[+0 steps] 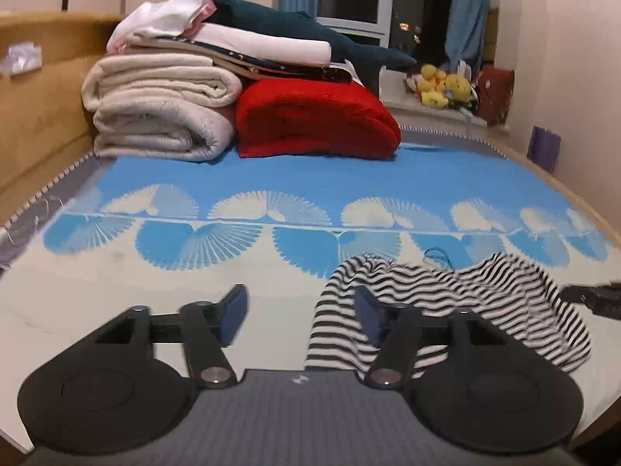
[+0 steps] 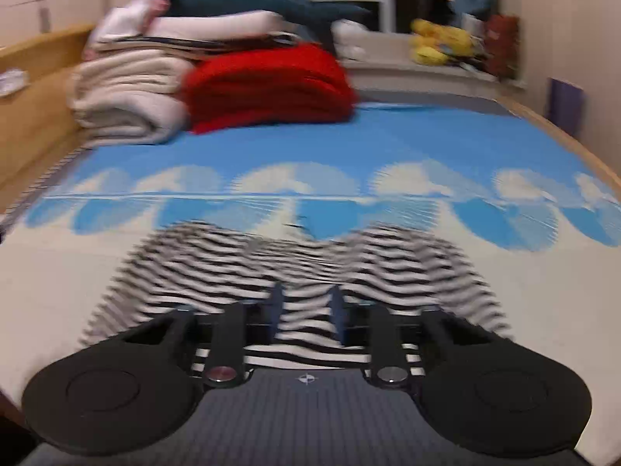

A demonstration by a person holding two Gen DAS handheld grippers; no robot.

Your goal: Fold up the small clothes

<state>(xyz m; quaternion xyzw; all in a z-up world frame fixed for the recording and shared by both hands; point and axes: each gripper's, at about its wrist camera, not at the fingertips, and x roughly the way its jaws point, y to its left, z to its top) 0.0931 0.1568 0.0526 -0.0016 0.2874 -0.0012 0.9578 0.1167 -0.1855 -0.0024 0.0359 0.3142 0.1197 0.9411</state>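
Observation:
A small black-and-white striped garment [image 1: 446,303] lies crumpled on the bed near its front edge. My left gripper [image 1: 300,310] is open, its blue-padded jaws wide apart, at the garment's left edge; the right pad overlaps the cloth and the left pad is over bare sheet. In the blurred right wrist view the garment [image 2: 302,256] spreads out in front. My right gripper [image 2: 306,310] is open over the cloth's near part, with striped fabric between the jaws. Its black body shows at the left wrist view's right edge [image 1: 597,299].
The bed has a blue-and-white fan-patterned sheet [image 1: 295,190]. At the back stand folded cream blankets [image 1: 163,112], a red blanket [image 1: 314,120] and a dark shark plush [image 1: 295,27]. A wooden bed frame [image 1: 39,116] runs along the left. Yellow toys [image 1: 442,85] sit on the windowsill.

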